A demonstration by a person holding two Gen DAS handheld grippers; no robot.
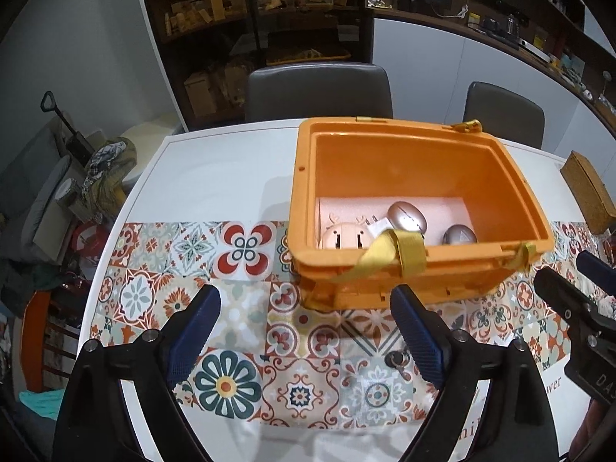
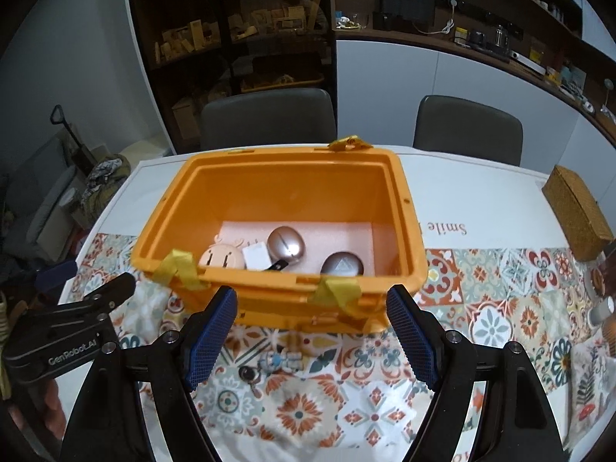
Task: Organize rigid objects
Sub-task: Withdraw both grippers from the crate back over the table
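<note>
**Both tongs empty, most of the small things already in the box**

Both tongs stand apart with nothing between the pads: the left gripper (image 1: 304, 331) hangs over the patterned runner (image 1: 161, 265) in front of the box, the right gripper (image 2: 312, 331) just before its near wall.

Biggest on the white table (image 1: 215, 169) is the open orange box (image 2: 277, 177), its rim patched with yellow tape (image 2: 181, 265). Inside, on a pink liner, lie a round cream face-shaped gadget (image 2: 222, 258), a white block (image 2: 256, 256) and two rounded metallic cases (image 2: 285, 245) (image 2: 342, 265). That part looks done.

Left out, I reckon: a small keyring trinket (image 2: 269, 364) on the runner, near the right tongs. A woven box (image 2: 577, 215) sits well apart at the far right.

Nothing blocks the trinket; the loose tape at the rim could snag a drop.
</note>
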